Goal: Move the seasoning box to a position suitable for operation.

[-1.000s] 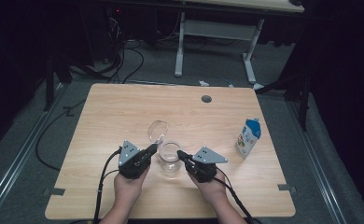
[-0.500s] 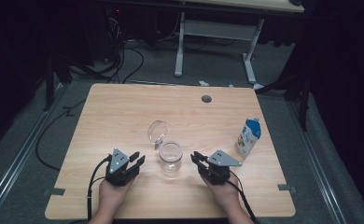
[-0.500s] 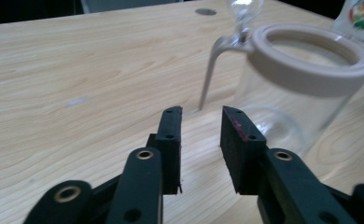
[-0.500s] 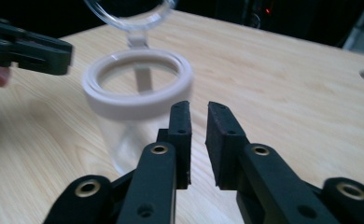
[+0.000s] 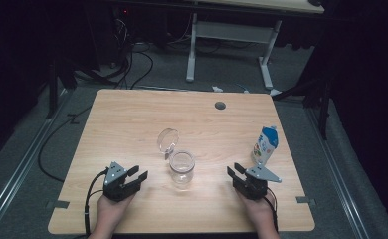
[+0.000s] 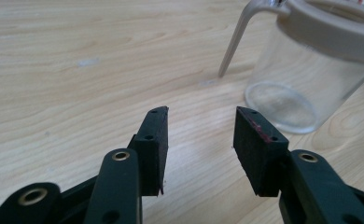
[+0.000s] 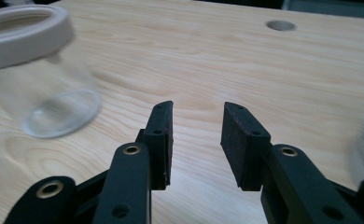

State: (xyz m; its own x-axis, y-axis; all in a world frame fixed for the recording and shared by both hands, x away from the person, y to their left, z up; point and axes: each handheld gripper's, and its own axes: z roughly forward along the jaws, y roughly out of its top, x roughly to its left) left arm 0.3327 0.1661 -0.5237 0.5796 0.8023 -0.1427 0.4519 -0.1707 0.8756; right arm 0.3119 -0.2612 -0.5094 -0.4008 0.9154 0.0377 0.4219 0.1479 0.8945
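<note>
High view: wooden tabletop (image 5: 132,119) across the middle of the frame, dark floor around it. Clear glass jar (image 5: 182,169) upright at lower centre, mouth open, pale collar at the rim. Hinged lid (image 5: 167,141) swung back toward upper left of the jar, standing tilted and joined at the collar. Milk carton (image 5: 264,145) upright at right of centre, well apart from the jar.

Left gripper (image 5: 131,179) at lower left, right gripper (image 5: 238,174) at lower right; jar between them, apart from both. Neither clearly nearer; spacing roughly even, judged from this view.

Left gripper view: fingers (image 6: 154,144) released, gap bare, nothing held. Jar (image 6: 306,79) at upper right of the frame, beyond the fingertips and off to the right of the gap, not in line with it. Lid bracket (image 6: 238,42) slanting down at the jar's left edge.

Right gripper view: fingers (image 7: 160,140) released, gap bare, nothing held. Jar (image 7: 40,74) at upper left of the frame, blurred, beyond and left of the gap. Grommet hole (image 7: 282,25) at upper right.

Long axis of the jar vertical; both gaps horizontal. Judgement: for a grasp on the jar wall, inward turn toward frame centre needed from either gripper, then a level approach. Risk: contact with the tilted lid on a far-side approach.
</note>
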